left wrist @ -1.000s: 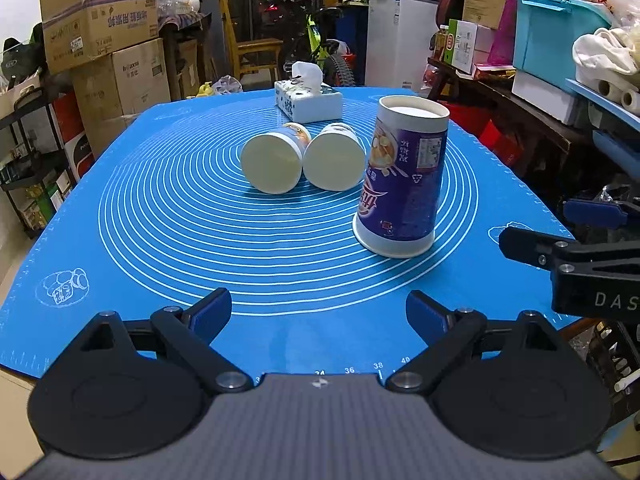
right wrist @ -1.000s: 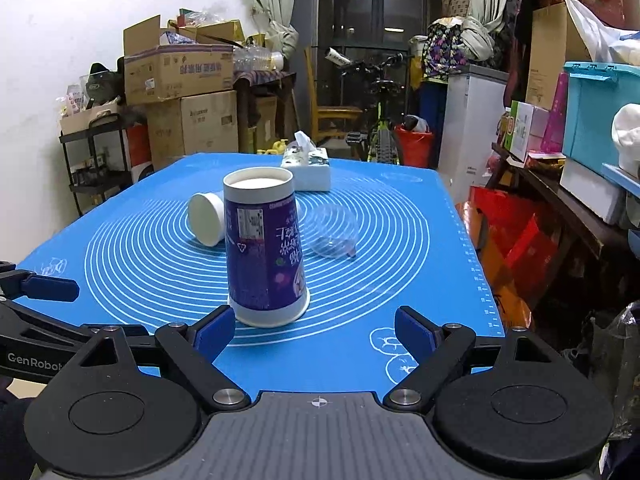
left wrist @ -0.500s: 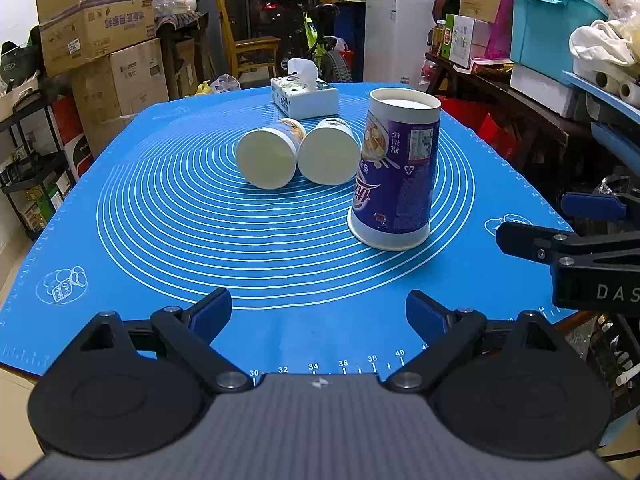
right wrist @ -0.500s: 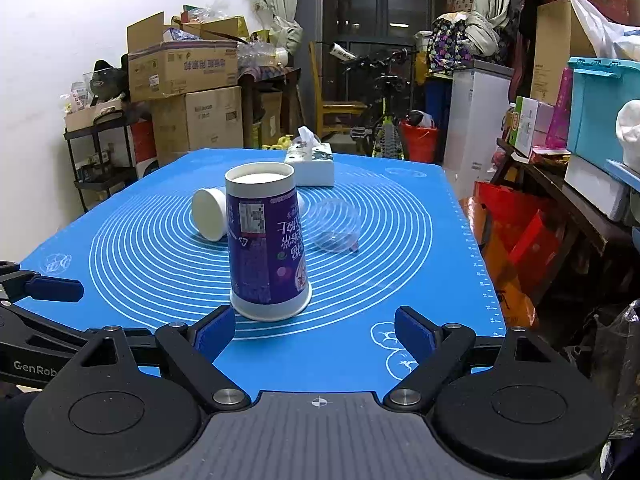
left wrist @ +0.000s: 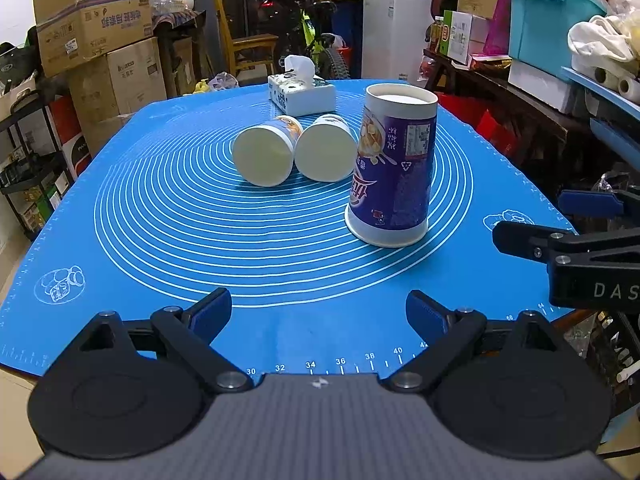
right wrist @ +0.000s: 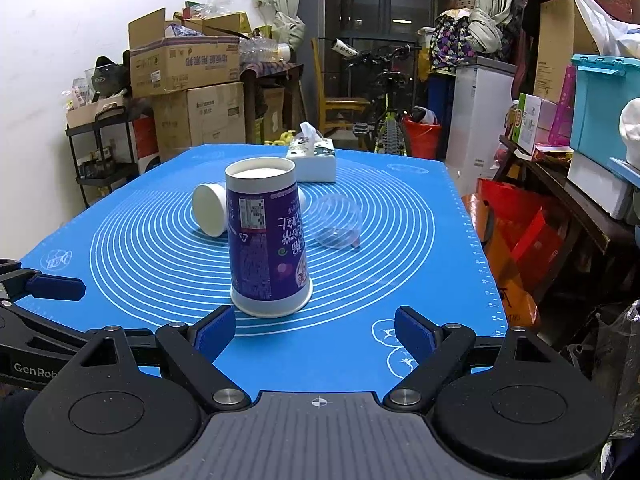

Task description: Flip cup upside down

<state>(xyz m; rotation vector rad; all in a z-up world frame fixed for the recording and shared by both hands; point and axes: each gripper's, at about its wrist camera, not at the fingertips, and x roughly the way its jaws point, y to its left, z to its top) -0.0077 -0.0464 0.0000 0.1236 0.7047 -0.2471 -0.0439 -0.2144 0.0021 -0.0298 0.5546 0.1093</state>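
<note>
The purple paper cup [left wrist: 394,168] stood upside down on the blue mat [left wrist: 168,240]. Near it, both the left gripper [left wrist: 318,312] and right gripper [right wrist: 316,330] hovered, fingers wide and empty.

purple cup [left wrist: 393,168], upside down, on mat

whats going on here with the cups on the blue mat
A person holds two handheld grippers over a blue mat. The tall purple cup already stands upside down, wide mouth on the mat, untouched. The left gripper and right gripper are both open and empty, short of the cup. Two small white cups lie on their sides behind it, near a tissue box and a clear dome lid.
</note>
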